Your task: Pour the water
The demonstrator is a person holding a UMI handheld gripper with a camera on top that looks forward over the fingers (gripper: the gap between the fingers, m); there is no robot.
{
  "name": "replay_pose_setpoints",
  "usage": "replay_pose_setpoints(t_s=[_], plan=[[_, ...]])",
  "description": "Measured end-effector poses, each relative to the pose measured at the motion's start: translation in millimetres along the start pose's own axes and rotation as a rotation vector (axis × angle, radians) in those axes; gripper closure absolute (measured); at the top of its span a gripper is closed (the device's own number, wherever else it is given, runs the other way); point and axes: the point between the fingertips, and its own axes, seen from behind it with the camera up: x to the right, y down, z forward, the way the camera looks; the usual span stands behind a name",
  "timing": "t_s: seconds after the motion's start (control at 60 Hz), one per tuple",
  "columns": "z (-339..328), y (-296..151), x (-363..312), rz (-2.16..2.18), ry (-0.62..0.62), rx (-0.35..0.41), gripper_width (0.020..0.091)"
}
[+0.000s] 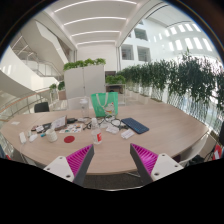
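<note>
A handheld gripper [113, 160] looks out over a large rounded wooden table [150, 125] in a bright, high atrium. Its two fingers stand at the bottom of the view, spread well apart with only bare tabletop showing between them, and they hold nothing. Each finger carries a magenta pad: the left pad [78, 157] and the right pad [147, 158] face each other across the gap. Well beyond the fingers, near the middle of the table, stands a green object [104, 103], upright and taller than the things around it; whether it is a jug, a bottle holder or something else cannot be told. Around its base and to its left lies a scatter of small items [72, 126], among them what look like white cups or containers and some dark cables, too small to name with certainty. To the right of the green object a dark flat tablet or notebook [134, 125] lies on the wood. Behind the table a white cabinet [84, 79] is topped with green plants, and a tall row of leafy plants [180, 78] runs along the right side. Curved white balconies and strip lights rise overhead.
</note>
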Motion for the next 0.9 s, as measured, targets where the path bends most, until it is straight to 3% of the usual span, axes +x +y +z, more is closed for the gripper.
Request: replay_pose_setpoints(t_s=[0.15, 0.317, 0.517, 0.75, 0.9], plan=[[-4.5, 2.8, -13.3, 0.010, -0.005, 0.012, 0.0280], [37.6, 21.7, -30.6, 0.040, -0.049, 0.017, 0.0275], [144.1, 32.2, -75.8, -0.027, -0.134, 0.048, 0.0269], [275.3, 3.7, -96.1, -0.046, -0.061, 0.134, 0.0271], [332.4, 17.5, -97.4, -0.016, -0.053, 0.107, 0.0273]])
